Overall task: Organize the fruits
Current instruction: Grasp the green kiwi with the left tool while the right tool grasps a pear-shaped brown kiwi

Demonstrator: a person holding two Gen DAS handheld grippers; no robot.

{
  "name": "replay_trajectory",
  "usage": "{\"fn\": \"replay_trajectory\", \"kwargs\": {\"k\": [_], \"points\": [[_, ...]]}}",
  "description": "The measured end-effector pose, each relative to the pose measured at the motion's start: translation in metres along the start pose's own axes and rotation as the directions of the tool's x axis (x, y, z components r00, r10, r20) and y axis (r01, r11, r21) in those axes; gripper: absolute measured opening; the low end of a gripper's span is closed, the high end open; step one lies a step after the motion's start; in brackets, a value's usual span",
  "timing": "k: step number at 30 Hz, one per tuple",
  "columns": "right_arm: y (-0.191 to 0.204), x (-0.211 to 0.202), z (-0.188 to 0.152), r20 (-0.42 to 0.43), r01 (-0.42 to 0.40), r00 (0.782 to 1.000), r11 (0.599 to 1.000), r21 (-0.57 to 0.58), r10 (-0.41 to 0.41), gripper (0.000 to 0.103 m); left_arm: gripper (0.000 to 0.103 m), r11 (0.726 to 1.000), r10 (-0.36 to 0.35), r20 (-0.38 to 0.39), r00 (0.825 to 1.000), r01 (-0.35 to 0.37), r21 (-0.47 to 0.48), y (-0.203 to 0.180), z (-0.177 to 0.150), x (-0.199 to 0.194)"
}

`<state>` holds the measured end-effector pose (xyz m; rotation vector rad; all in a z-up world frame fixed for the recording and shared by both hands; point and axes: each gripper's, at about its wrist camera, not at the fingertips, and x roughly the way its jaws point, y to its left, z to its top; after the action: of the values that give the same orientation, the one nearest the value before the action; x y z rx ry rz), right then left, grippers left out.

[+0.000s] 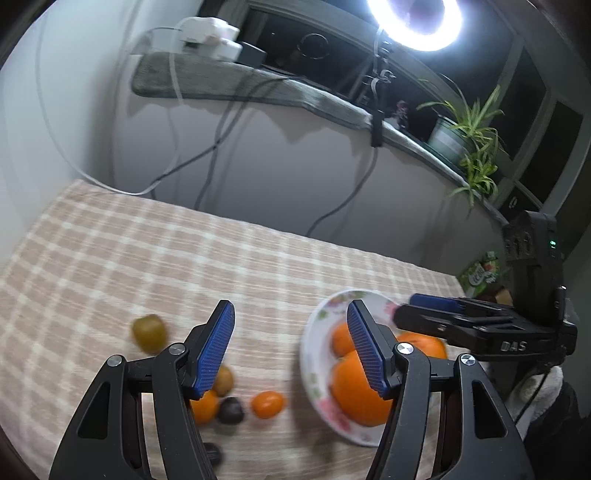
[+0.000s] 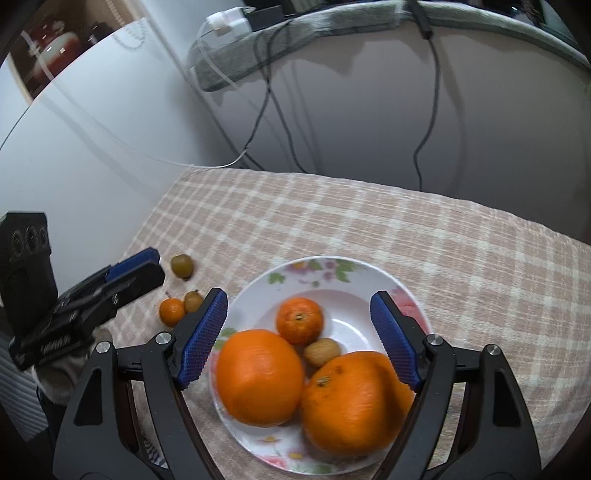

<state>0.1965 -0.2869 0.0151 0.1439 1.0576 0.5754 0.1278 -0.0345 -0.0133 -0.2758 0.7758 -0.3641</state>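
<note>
A white floral plate [image 2: 354,280] holds two big oranges [image 2: 258,376], a small tangerine [image 2: 300,320] and a walnut [image 2: 321,352]. My right gripper [image 2: 299,339] is open and empty above the plate. My left gripper [image 1: 291,350] is open and empty above the cloth between the plate [image 1: 314,354] and the loose fruit. On the cloth lie a green kiwi [image 1: 149,332], a small tangerine [image 1: 268,404], another tangerine [image 1: 204,406], a brown kiwi [image 1: 223,380] and a dark fruit [image 1: 230,410]. The right gripper also shows in the left wrist view [image 1: 436,310].
The table wears a beige checked cloth [image 1: 147,258]. Cables [image 1: 218,147] hang down the wall behind. A sill carries a potted plant [image 1: 454,133] and a ring light [image 1: 413,22]. A green packet [image 1: 480,273] lies past the table's far right corner.
</note>
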Motion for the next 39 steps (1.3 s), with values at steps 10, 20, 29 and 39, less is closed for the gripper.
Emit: {"fn": "replay_trajectory", "kwargs": {"k": [10,20,29,39], "points": [[0.051,0.009,-0.004,-0.014,-0.035,0.999,0.990,-0.139,0.034,0.082,0.063,0.994,0.081,0.009,0.997,-0.080,-0.079,0.054,-0.003,-0.016],[0.085,0.038,-0.001,-0.079,-0.092,0.994,0.980,-0.177,0.079,0.082,0.058,0.986,0.120,-0.020,0.993,-0.121,-0.113,0.086,-0.010,-0.011],[0.099,0.078,0.004,-0.196,-0.154,0.973,0.979,-0.137,0.125,0.060,0.045,0.986,0.095,-0.062,0.994,-0.103,-0.133,0.099,-0.014,0.002],[0.114,0.117,0.007,-0.284,-0.131,0.954,0.983,-0.126,0.091,0.041,0.041,0.988,0.086,-0.092,0.992,-0.097,-0.123,0.100,-0.012,0.016]]}}
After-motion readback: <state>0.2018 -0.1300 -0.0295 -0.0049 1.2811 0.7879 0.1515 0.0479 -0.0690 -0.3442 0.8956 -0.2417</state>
